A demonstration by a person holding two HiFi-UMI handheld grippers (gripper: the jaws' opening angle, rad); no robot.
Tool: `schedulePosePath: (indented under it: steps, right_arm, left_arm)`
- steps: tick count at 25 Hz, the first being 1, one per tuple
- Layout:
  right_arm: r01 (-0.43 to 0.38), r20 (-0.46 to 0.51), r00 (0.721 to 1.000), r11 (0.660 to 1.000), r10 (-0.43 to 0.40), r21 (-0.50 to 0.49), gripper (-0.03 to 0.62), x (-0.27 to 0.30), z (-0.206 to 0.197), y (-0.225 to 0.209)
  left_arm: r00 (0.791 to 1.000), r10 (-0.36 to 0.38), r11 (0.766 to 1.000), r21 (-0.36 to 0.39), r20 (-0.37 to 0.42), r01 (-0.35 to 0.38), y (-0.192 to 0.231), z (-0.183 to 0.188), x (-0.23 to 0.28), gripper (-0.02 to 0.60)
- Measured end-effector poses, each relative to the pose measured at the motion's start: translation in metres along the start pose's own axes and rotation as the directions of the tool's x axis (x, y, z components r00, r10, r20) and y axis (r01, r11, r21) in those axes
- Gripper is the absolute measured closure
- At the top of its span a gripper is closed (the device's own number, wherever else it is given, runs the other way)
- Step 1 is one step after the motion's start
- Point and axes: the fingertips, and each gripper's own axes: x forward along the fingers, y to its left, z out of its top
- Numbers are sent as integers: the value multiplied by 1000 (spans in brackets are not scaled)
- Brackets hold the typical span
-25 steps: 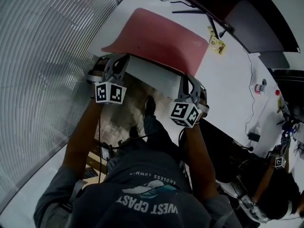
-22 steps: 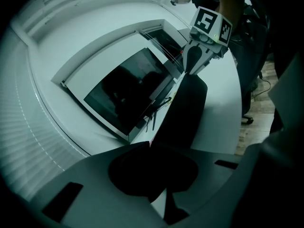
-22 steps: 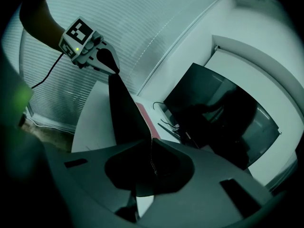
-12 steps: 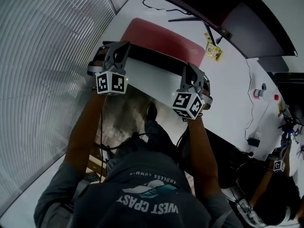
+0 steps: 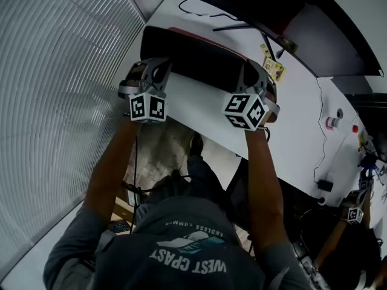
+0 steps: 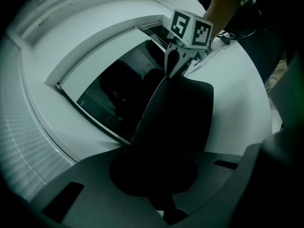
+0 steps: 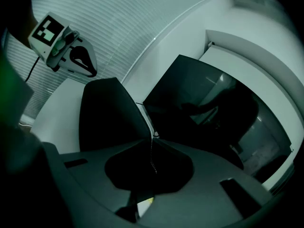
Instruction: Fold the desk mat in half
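Note:
The desk mat [image 5: 205,56] is red on top and black underneath. Its near edge is lifted and curled over toward the monitor, so the black underside faces me and only a red sliver [image 5: 199,34] shows along the top. My left gripper [image 5: 156,66] is shut on the mat's left corner and my right gripper [image 5: 257,77] on its right corner. In the left gripper view the dark sheet [image 6: 175,113] rises out of the closed jaws toward the right gripper [image 6: 190,30]. In the right gripper view the mat [image 7: 109,113] runs off to the left gripper [image 7: 61,46].
The white desk [image 5: 302,113] carries a dark monitor [image 5: 254,5] at the back, a cable [image 5: 199,8], a yellow tag [image 5: 273,65] and small items at the right [image 5: 331,122]. Window blinds [image 5: 60,71] lie to the left. Another person [image 5: 351,222] is at the lower right.
Both grippers have moved away from the desk's near edge toward the monitor, carrying the mat's edge up and over. The red top is now mostly covered and the black underside shows.

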Motion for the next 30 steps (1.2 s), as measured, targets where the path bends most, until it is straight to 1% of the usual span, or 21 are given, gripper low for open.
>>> schedulePosePath:
  steps: [4, 7, 13, 17, 21, 24, 25, 26, 30]
  right_arm:
    - [-17, -44, 999, 1000, 17, -6, 554, 22, -17, -6]
    - [-40, -83, 996, 999, 40, -2, 554, 39, -38, -4]
    - [-110, -155, 982, 994, 106, -12, 553, 71, -81, 10]
    - [-153, -191, 970, 988, 148, -11, 549, 88, -98, 18]
    - [-193, -229, 956, 981, 181, -29, 534, 104, -107, 26]
    - [-209, -259, 946, 978, 197, -23, 497, 108, -115, 25]
    - [-207, -265, 945, 978, 194, -19, 494, 107, -115, 24]
    - [-200, -266, 945, 980, 189, -15, 510, 106, -112, 22]
    - [-154, -217, 964, 988, 151, 1, 512, 88, -87, 10]
  left_arm:
    - [999, -43, 997, -61, -15, 42, -18, -11, 17, 566]
    - [998, -59, 994, -88, -22, 56, -24, -13, 24, 566]
    - [998, -58, 994, -100, -32, 55, -22, -14, 16, 566]
    - [998, -54, 993, -106, -44, 49, -19, -14, 5, 566]
    - [998, -37, 994, -109, -48, 32, -23, -18, -12, 566]
    - [999, -31, 994, -110, -44, 26, -25, -16, -26, 566]
    - [999, -32, 993, -114, -43, 27, -25, -17, -31, 566]
    - [999, -32, 993, -118, -41, 27, -24, -18, -35, 565]
    - [999, -17, 989, -145, -30, 12, -15, -17, -58, 565]
